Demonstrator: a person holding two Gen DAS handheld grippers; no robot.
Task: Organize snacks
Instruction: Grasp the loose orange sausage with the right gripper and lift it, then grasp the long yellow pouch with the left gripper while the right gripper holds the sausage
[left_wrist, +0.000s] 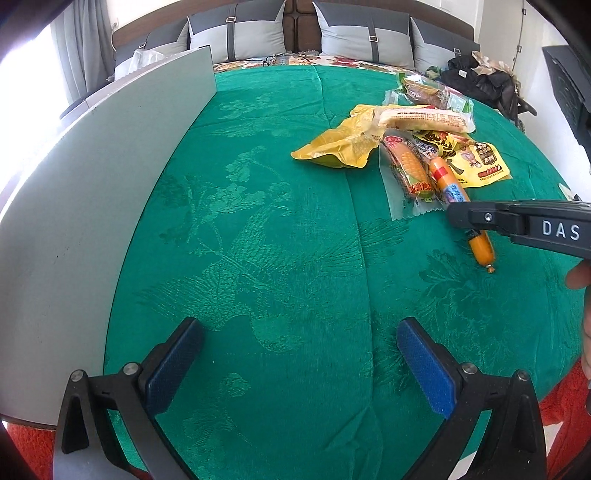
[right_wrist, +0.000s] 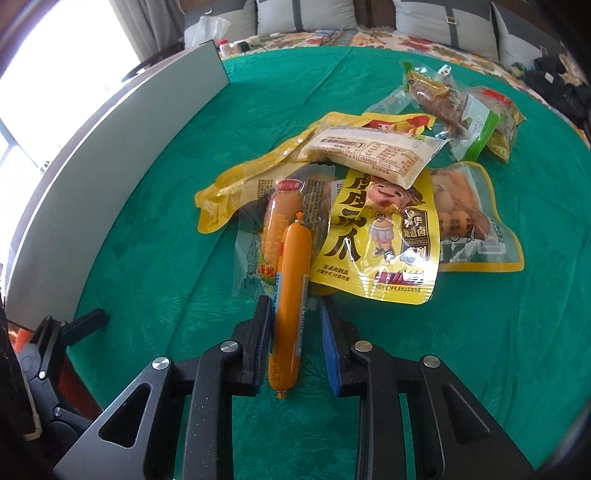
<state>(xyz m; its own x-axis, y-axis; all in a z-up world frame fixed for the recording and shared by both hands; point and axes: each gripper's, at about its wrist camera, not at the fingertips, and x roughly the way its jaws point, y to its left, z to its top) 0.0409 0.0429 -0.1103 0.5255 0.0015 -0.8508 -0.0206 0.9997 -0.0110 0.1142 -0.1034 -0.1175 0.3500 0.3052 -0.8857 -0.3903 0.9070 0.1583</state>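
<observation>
The right tool (right_wrist: 293, 328) stands nearly closed around a long orange plastic-cased sausage stick (right_wrist: 290, 314): the black left finger lies against the stick's side, while a thin gap shows beside the blue pad (right_wrist: 330, 354) of the other finger, so whether that pad presses is hard to tell (the jaws are as narrow as they go). The stick lies lengthwise between the fingers on the green patterned cloth (right_wrist: 147, 258) covering the desk, its far tip resting at the edge of a clear wrapper holding a corn-printed sausage (right_wrist: 275, 229). Just beyond and to the right lies a flat yellow pouch with a cartoon figure (right_wrist: 380, 236), overlapped at its top by a white packet with a printed label (right_wrist: 373, 151). Further right sits a clear-windowed yellow pouch of pale round pieces (right_wrist: 465, 210), and behind it are green-edged packets (right_wrist: 476, 125). The left tool (left_wrist: 299, 354) hovers wide open over bare cloth, nothing between its blue pads (left_wrist: 424, 365), well apart from the snack heap. A tall grey board (left_wrist: 92, 184) stands along the desk's left edge, and a bed with grey pillows (left_wrist: 365, 33) lies behind.
</observation>
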